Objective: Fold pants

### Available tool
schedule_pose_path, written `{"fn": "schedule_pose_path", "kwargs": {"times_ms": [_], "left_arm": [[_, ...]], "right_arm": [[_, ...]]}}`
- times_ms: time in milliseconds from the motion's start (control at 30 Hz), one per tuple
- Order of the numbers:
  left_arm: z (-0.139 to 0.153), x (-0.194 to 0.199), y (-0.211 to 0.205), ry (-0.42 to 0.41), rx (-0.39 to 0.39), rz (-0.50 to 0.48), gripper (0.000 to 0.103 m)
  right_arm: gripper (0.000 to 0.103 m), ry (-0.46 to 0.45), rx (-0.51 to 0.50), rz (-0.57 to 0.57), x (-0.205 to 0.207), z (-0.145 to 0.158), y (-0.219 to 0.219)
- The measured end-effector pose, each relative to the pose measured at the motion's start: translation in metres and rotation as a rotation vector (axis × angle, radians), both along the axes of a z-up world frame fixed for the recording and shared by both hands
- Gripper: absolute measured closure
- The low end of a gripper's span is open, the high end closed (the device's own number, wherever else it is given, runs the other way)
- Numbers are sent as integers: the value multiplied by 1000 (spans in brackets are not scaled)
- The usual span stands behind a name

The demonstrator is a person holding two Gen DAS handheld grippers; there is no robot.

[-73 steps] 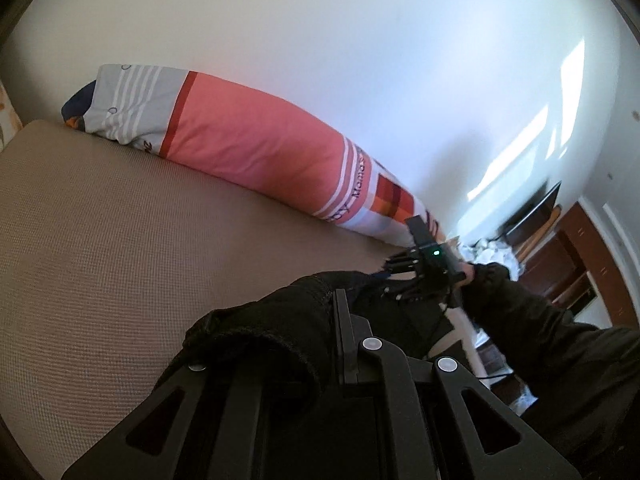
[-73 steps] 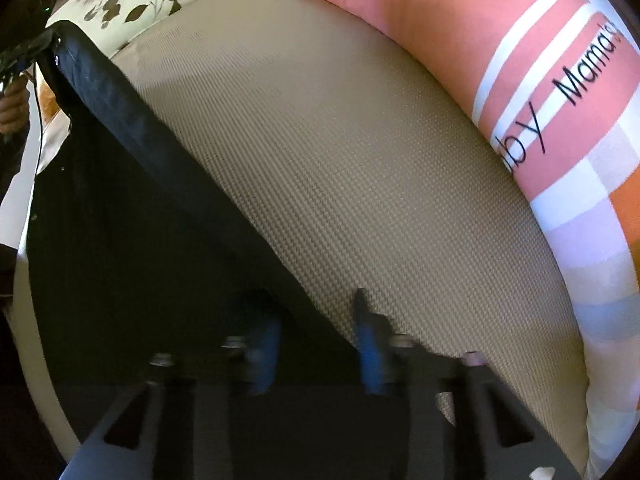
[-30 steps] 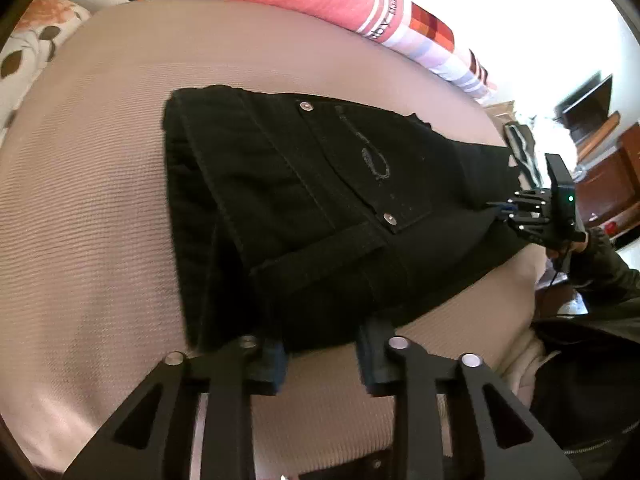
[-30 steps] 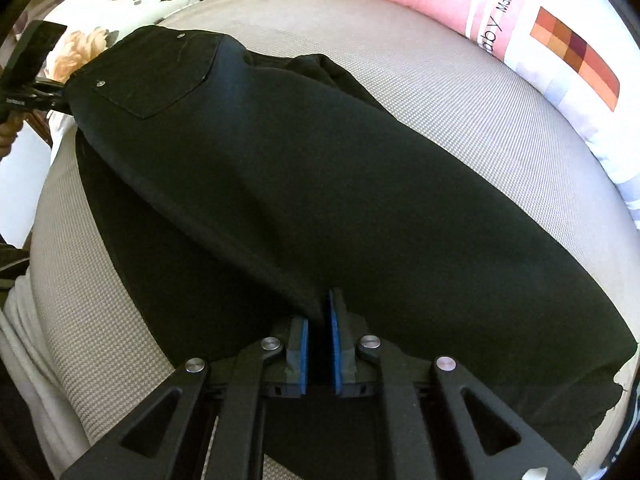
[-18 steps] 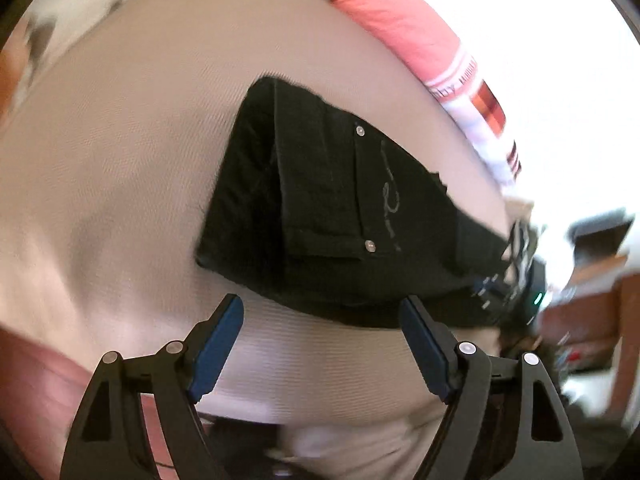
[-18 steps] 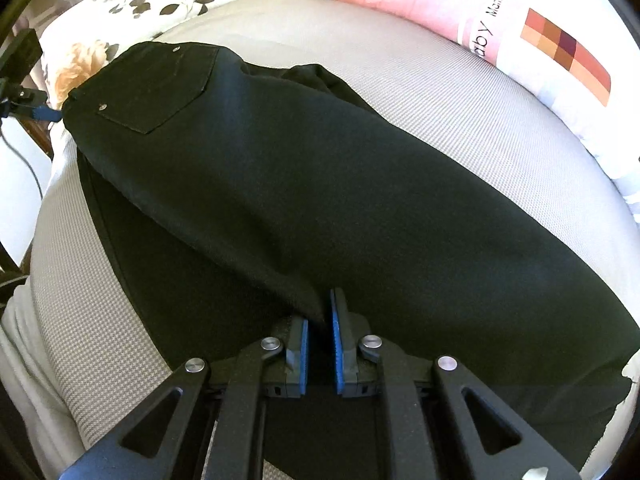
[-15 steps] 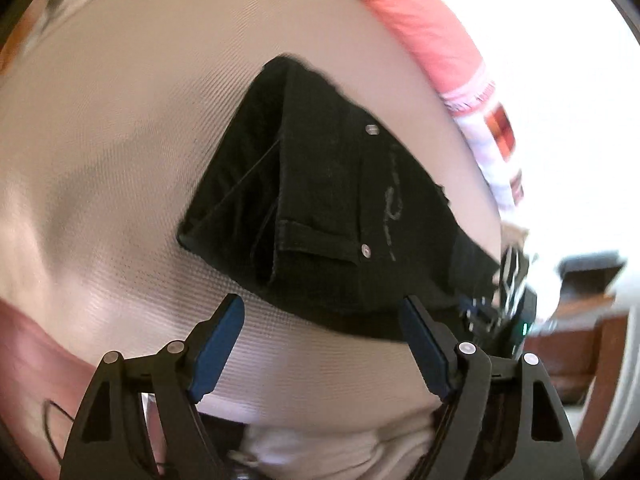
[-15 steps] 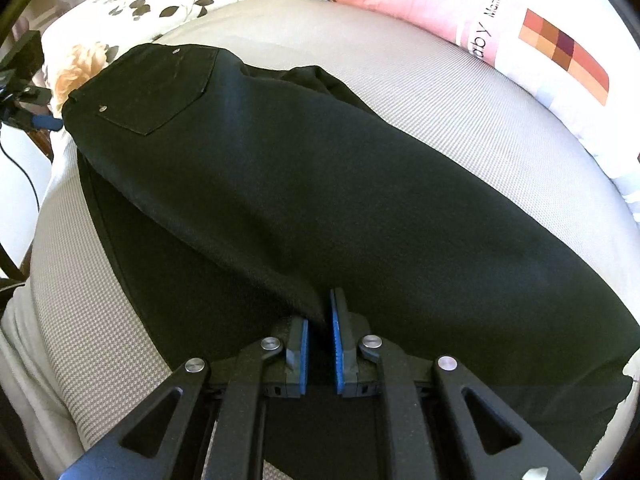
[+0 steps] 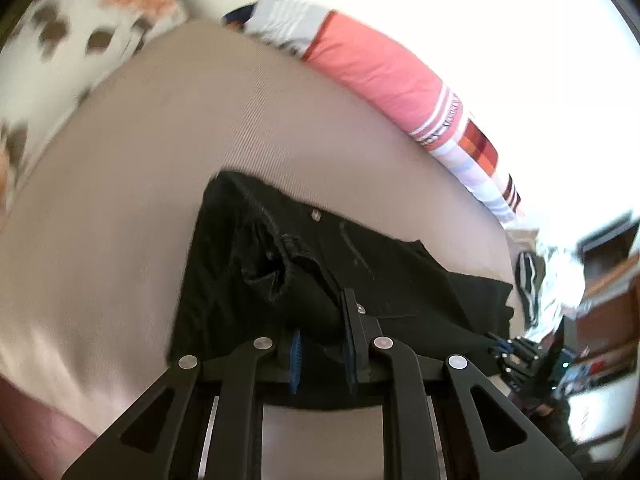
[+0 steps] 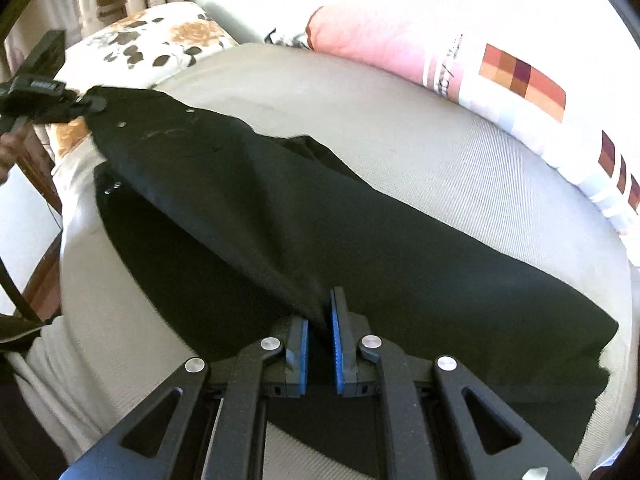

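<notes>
At the left, the left gripper (image 9: 322, 354) had just been closing, and its blue pads now pinched a bunched fold of the black pants (image 10: 304, 216) at the waistband end, where a belt loop and a rivet showed just ahead of the fingers. The pants lay across the beige mattress (image 9: 132, 184), partly raised off it along the near edge. A floral pillow (image 10: 160, 46) sat beyond that end, and a long pink striped bolster (image 9: 384, 76) ran along the far side by the wall, well apart from the cloth.

Toward the right, the right gripper (image 10: 319, 354) had its jaws pressed nearly together on a ridge of the leg fabric, which rose taut from the pads toward the waistband.

The cloth looked like denim: soft enough to drape and sag between the two holds, yet thick and fairly heavy (the doubled waistband especially), so it would likely hold a crease but resist a thin pinch. It did not look slippery or fragile. Seams, the waistband and the hems seemed the soundest places to hold.

The long axis of the pants ran from the waistband at the left gripper to the leg ends past the right gripper, roughly parallel to the bolster, with the back pocket facing up.
</notes>
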State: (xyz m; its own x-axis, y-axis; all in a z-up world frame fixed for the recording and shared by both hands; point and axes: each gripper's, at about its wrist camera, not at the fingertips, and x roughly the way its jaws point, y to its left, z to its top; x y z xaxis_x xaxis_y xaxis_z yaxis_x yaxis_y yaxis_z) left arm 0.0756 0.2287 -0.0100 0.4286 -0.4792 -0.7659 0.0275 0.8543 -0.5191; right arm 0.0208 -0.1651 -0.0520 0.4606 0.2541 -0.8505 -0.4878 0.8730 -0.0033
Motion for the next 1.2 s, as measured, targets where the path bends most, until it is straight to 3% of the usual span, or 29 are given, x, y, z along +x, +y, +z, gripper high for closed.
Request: {"fn": "schedule_pose_path", "kwargs": {"times_ms": [67, 233, 333, 433, 600, 667, 733, 900, 1033, 1200], "left_arm": [[-4, 3, 2, -17, 46, -41, 85], [-56, -6, 7, 90, 181, -108, 85], [-76, -16, 11, 123, 183, -96, 84], [-77, -22, 7, 93, 220, -106, 84], [-73, -34, -12, 33, 370, -112, 72], [-67, -38, -13, 15, 416, -99, 57], [-58, -44, -13, -14, 461, -92, 49], [-20, -71, -22, -200, 612, -60, 48], [-3, -89, -73, -362, 596, -218, 45], [-21, -92, -159, -390, 502, -508, 43]], "right_arm": [[94, 8, -6, 17, -7, -2, 8], [94, 94, -27, 45, -21, -37, 26], [94, 127, -46, 44, -27, -53, 31], [94, 149, -20, 32, -26, -53, 28], [93, 160, -9, 23, -24, -59, 27], [93, 169, 8, 5, -23, -59, 25], [92, 162, 14, -3, -24, -59, 25], [91, 167, 43, -29, -24, -58, 22], [90, 173, 83, -48, -21, -53, 18], [90, 193, 151, -79, -16, -47, 10]]}}
